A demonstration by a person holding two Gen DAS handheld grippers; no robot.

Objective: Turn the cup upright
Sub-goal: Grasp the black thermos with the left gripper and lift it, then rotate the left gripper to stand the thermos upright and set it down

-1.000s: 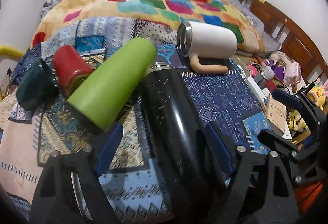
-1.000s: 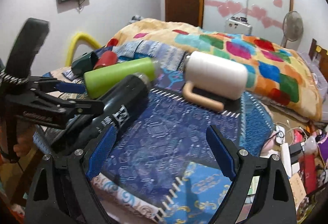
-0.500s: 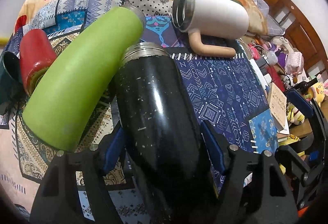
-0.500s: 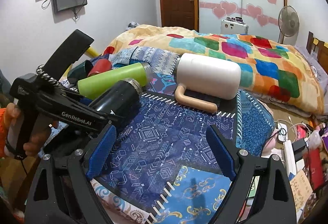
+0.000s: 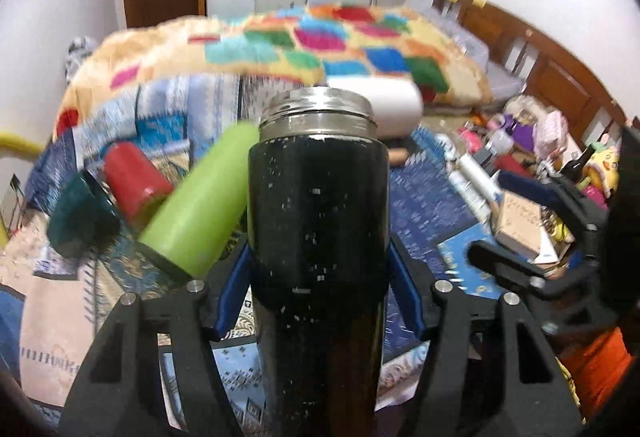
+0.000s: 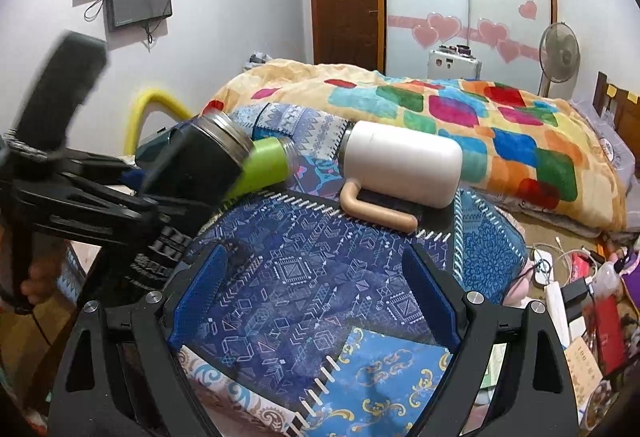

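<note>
Left tongs point(image 5: 318, 293) pinching a black flask point(image 5: 318, 221), tilted mouth-up above the bed point(image 6: 304, 277)
Finish rotating, then set its base flat (soft bedding may tip it); right tongs point(image 6: 314, 295) spread, empty

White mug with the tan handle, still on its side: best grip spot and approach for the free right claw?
Grip the white mug across its round body, near the steel rim end, coming from above. It lies on its side with the tan handle flat on the blanket toward the open right claw, blocking a low frontal approach.
</note>
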